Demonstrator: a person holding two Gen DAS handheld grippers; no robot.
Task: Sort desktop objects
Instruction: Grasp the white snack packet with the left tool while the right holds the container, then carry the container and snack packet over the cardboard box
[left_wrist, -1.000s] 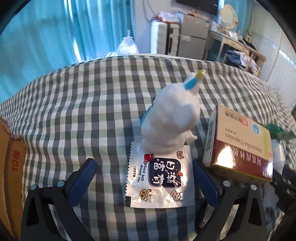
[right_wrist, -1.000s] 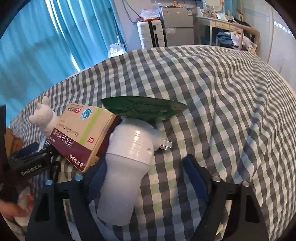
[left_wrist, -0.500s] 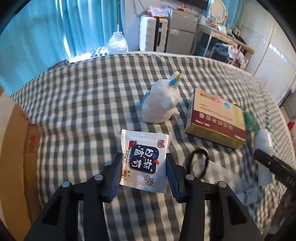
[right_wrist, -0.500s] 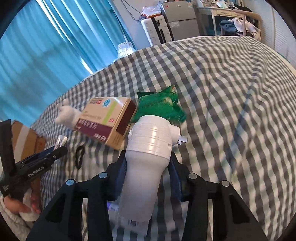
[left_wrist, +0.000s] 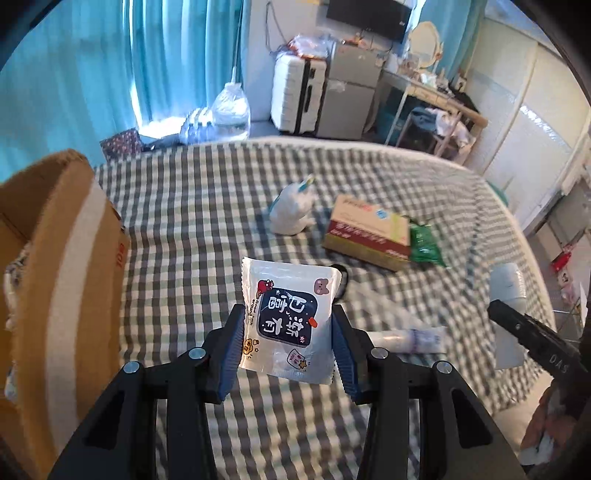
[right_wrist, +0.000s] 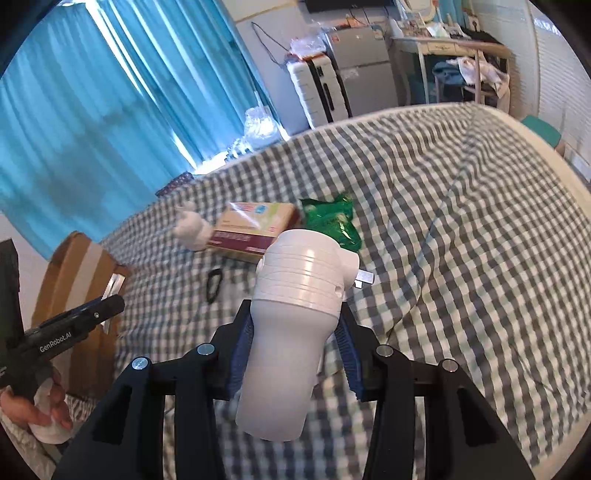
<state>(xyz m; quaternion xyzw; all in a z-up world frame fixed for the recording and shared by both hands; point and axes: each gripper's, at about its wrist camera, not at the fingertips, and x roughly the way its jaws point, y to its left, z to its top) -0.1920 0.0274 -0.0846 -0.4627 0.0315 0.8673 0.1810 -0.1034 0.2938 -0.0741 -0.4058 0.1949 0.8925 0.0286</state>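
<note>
L gripper (left_wrist: 289, 343): blue pads pinching a white snack packet (left_wrist: 290, 317) by both side edges, packet lifted off the checkered cloth (left_wrist: 192, 229), dark-blue label w/ cartoon print facing cam. R gripper (right_wrist: 293, 350): pads clamped on a white plug-in lamp (right_wrist: 295, 317), ribbed collar fwd, metal prong sticking out its right side, frosted end toward cam; held above the cloth.

From L wrist view, outward: black hair tie (left_wrist: 341, 277) on cloth just behind the packet, partly hidden by it. White tube (left_wrist: 410, 338) lying on cloth to the right of packet, blurred. Farther back, white plush toy (left_wrist: 291, 214) w/ blue-yellow tip, medicine box (left_wrist: 367, 234) just right of it, green packet (left_wrist: 424, 245) touching the box's right end. Cardboard box (left_wrist: 55, 280) at left edge of the cloth, open top, contents unclear. R gripper w/ lamp visible at far right of this view.

From R wrist view: same group beyond the lamp — toy, med box, green packet side by side, hair tie nearer. L gripper seen at lower left, near the cardboard box, person's hand (right_wrist: 35, 402) on its handle.

Bkgd: teal curtains (right_wrist: 92, 92), white suitcase (left_wrist: 297, 96), water jug (left_wrist: 231, 114) on floor.
</note>
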